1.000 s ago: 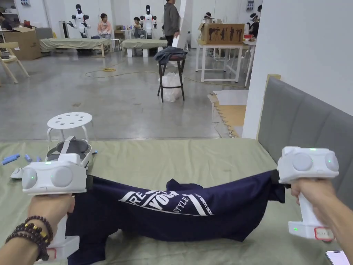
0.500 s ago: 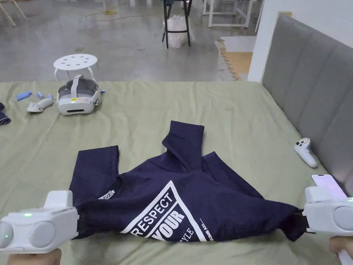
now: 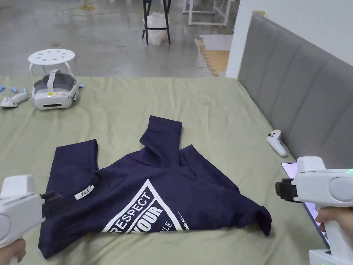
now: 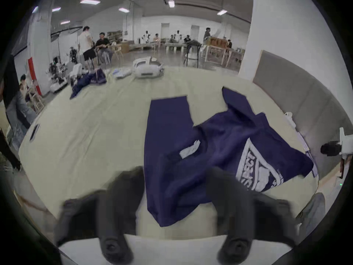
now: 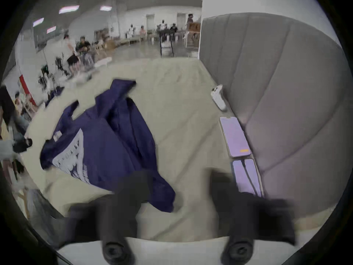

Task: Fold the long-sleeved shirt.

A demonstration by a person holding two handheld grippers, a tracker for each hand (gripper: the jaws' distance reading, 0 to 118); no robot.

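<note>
The navy long-sleeved shirt is laid on a pale green sheet covering a bed, print side up, with a white triangular graphic on the near half and a white neck label at its left shoulder. One sleeve is laid flat beyond the shirt's left edge; the other is folded up over the middle of the far edge. The body is rumpled and not squared. A grey padded headboard is seen along the sheet's right edge, well to the right of the shirt. Against the headboard's base, a white handheld controller and a lit phone are lying on the sheet. Beyond the shirt, at the sheet's far left, a white headset is resting, with a white perforated stool on the concrete floor just behind it. People are seated at tables in the hall far beyond the shirt. The left gripper is held at the shirt's near left shoulder, jaws parted, with shirt fabric lying between them unpinched. The right gripper is held just right of the shirt's near right corner, apart from it, jaws spread wide and empty.
</note>
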